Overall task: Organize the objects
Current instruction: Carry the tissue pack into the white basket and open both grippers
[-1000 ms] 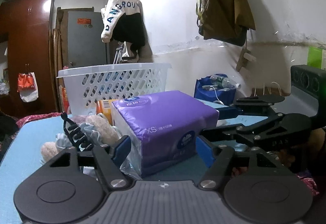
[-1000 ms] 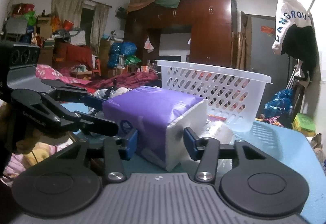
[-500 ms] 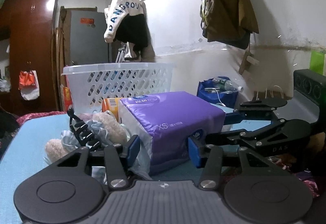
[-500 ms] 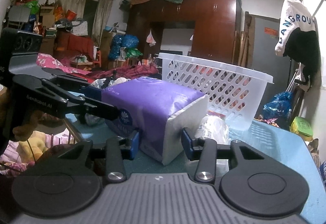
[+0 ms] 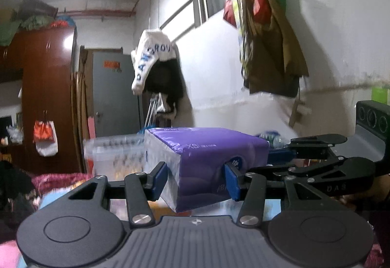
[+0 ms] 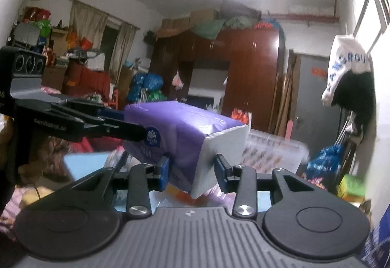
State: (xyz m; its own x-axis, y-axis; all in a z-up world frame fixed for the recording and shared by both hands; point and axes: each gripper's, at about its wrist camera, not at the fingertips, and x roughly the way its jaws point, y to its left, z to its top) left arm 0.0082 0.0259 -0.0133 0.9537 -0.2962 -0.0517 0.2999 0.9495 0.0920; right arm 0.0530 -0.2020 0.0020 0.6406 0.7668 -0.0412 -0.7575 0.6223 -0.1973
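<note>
A purple tissue pack (image 5: 207, 158) with white ends hangs in the air, clamped at two corners. My left gripper (image 5: 196, 177) is shut on its near corner, blue pads pressing both faces. My right gripper (image 6: 192, 170) is shut on the opposite corner, by the white end (image 6: 224, 148). In the left wrist view the right gripper (image 5: 316, 168) reaches in from the right; in the right wrist view the left gripper (image 6: 80, 124) reaches in from the left. The white laundry basket (image 5: 114, 153) stands behind and below the tissue pack (image 6: 180, 126), and its far part (image 6: 275, 153) is blurred.
A blue table top (image 6: 85, 163) lies below. A brown wardrobe (image 6: 243, 73) and a grey door (image 5: 114, 95) stand at the back. Clothes and bags (image 5: 265, 36) hang on the white wall. A cluttered bed (image 6: 82, 80) lies to the left.
Both grippers closed on the tissue pack and lifted it off the table; the basket and the other table items dropped lower in both views.
</note>
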